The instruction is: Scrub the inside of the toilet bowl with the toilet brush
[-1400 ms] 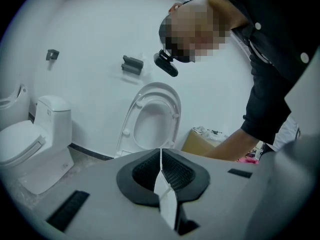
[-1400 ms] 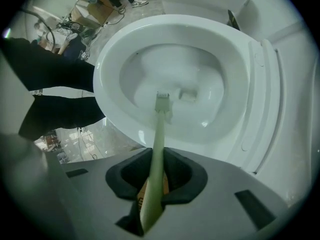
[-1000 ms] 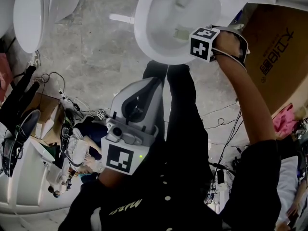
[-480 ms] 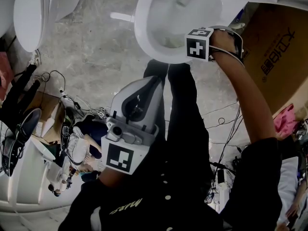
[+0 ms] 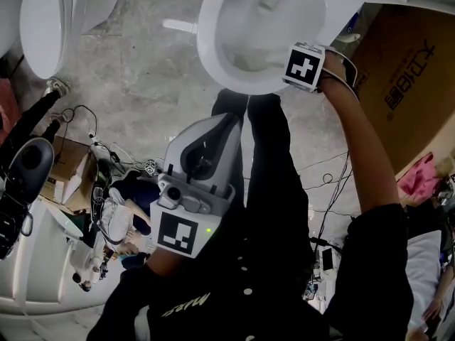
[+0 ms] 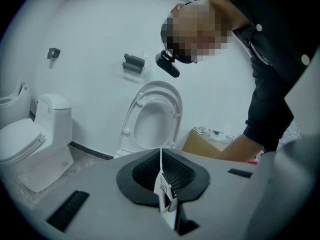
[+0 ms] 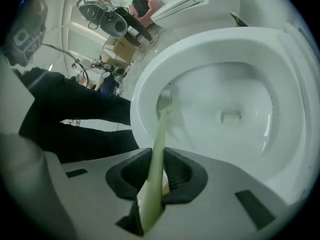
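Right hand-held gripper (image 7: 159,171) is clamping the light, stiff toilet brush (image 7: 161,129) by its slim handle inside the toilet bowl (image 7: 280,84); left hand-held gripper (image 6: 161,171) is idling closed, empty.

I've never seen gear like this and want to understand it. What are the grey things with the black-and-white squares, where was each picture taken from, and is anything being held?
They are hand tools, not a robot. A person holds one claw in each hand, and the squares are markers on cubes that are part of the claws. The head view comes from a camera on the person's head, looking steeply down. The two gripper views come from cameras riding on the claws and looking along their jaws. The right claw is shut on a pale toilet brush, whose head rests against the inside wall of the toilet bowl. The left claw is shut with nothing in it, in front of the person's body. A cardboard box and another toilet stand on the floor.
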`<move>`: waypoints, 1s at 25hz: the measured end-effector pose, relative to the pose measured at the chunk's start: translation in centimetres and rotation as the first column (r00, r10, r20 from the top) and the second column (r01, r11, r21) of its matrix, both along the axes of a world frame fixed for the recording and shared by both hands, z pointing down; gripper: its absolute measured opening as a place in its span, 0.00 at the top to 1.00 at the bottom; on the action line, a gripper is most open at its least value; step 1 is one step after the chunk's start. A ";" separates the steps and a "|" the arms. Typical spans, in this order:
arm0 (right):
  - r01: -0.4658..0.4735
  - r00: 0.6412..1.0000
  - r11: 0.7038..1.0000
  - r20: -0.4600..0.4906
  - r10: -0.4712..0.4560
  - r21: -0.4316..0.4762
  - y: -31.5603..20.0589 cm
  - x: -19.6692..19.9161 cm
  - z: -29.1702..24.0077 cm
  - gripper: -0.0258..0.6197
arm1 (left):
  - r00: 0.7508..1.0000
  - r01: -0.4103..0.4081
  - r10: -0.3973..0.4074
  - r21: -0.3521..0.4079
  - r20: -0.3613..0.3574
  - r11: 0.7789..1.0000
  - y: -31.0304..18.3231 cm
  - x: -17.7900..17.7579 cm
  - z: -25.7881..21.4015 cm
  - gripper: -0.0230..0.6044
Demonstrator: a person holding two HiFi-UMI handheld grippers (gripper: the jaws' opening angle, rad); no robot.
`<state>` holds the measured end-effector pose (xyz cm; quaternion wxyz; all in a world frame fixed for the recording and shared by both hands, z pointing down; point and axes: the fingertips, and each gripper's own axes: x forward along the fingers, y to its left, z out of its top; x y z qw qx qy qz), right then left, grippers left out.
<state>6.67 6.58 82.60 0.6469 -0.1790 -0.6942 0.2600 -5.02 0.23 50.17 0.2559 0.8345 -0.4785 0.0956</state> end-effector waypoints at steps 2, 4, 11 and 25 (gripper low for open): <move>-0.078 0.997 0.997 0.006 0.078 -0.012 0.1 -0.4 -0.1 0.82 | 1.000 -0.005 0.005 -0.001 -0.001 1.000 -0.1 0.2 0.0 0.91; -0.180 0.983 0.983 0.030 0.181 -0.023 0.0 -1.1 -0.2 0.82 | 1.000 -0.007 0.007 -0.003 -0.002 1.000 -0.2 0.3 0.1 0.91; -0.472 0.874 0.879 0.094 0.477 -0.073 0.6 -3.9 -0.7 0.82 | 1.000 -0.014 0.014 -0.001 -0.005 1.000 -0.4 0.6 0.0 0.91; -0.779 0.626 0.626 0.115 0.772 0.040 -0.1 -5.2 1.3 0.82 | 1.000 -0.021 0.021 -0.005 -0.001 1.000 -0.3 0.4 0.2 0.91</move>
